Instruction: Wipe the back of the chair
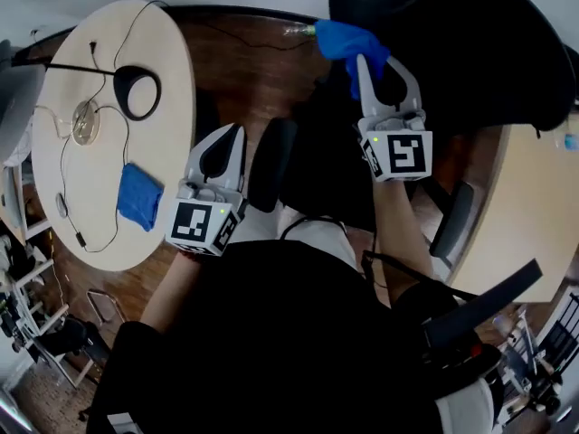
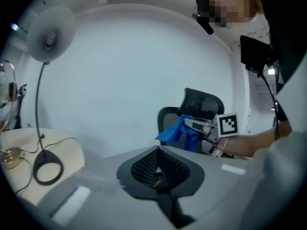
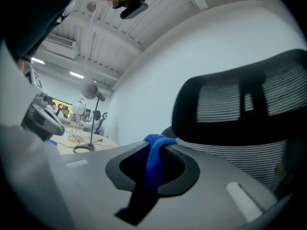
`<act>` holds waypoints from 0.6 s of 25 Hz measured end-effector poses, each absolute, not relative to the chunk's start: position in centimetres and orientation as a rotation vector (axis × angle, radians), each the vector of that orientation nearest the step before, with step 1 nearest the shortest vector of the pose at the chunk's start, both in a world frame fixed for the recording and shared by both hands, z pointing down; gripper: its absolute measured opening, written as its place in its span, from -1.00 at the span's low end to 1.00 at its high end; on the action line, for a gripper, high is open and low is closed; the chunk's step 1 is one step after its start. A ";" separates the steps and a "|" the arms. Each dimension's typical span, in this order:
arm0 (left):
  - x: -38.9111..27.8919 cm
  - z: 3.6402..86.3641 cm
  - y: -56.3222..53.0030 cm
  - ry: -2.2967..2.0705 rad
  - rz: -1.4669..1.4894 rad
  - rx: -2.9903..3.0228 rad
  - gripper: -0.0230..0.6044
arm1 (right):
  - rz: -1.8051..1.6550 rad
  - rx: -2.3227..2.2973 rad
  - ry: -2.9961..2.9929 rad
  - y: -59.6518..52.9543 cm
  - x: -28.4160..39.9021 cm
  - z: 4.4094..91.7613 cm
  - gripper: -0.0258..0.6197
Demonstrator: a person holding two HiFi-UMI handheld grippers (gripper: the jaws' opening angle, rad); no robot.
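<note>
The black mesh chair stands at the upper right of the head view. In the right gripper view its headrest and ribbed back fill the right side, close ahead. My right gripper is shut on a blue cloth, held up beside the chair's back; the cloth hangs pinched between the jaws. My left gripper hangs lower, left of the chair, shut with nothing in it. The left gripper view shows the chair and the right gripper's cloth ahead.
A round pale table lies at the left with a second blue cloth, a lamp's ring base and cables. The chair's armrests flank my arms. A wooden desk sits at the right.
</note>
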State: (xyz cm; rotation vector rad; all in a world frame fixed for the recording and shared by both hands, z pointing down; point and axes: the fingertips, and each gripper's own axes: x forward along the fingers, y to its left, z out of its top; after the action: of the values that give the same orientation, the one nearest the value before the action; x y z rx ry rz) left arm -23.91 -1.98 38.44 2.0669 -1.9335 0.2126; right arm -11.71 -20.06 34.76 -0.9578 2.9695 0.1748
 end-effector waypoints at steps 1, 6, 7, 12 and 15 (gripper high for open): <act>-21.9 38.4 -2.9 -1.863 0.208 2.131 -0.91 | 0.187 -1.013 2.967 -19.6 -9.0 34.5 -0.78; -10.8 38.7 -6.7 -1.650 0.174 2.268 -0.91 | 0.190 -1.360 2.978 -21.0 7.8 36.8 -0.78; -8.9 38.9 -7.2 -1.625 0.163 2.269 -0.91 | 0.184 -1.453 2.984 -21.5 11.5 37.9 -0.78; -2.9 40.1 -7.8 -1.572 0.155 2.251 -0.91 | 0.206 -1.804 2.994 -25.3 24.9 43.3 -0.78; -1.7 40.5 -7.6 -1.613 0.187 2.202 -0.91 | 0.250 -1.895 3.001 -28.5 28.5 45.9 -0.78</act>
State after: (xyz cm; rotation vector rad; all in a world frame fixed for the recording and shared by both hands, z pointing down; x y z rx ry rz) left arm -1.66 -7.56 40.51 2.2015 -1.6130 0.1875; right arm 28.46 -28.55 45.91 -1.8950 3.0010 0.2504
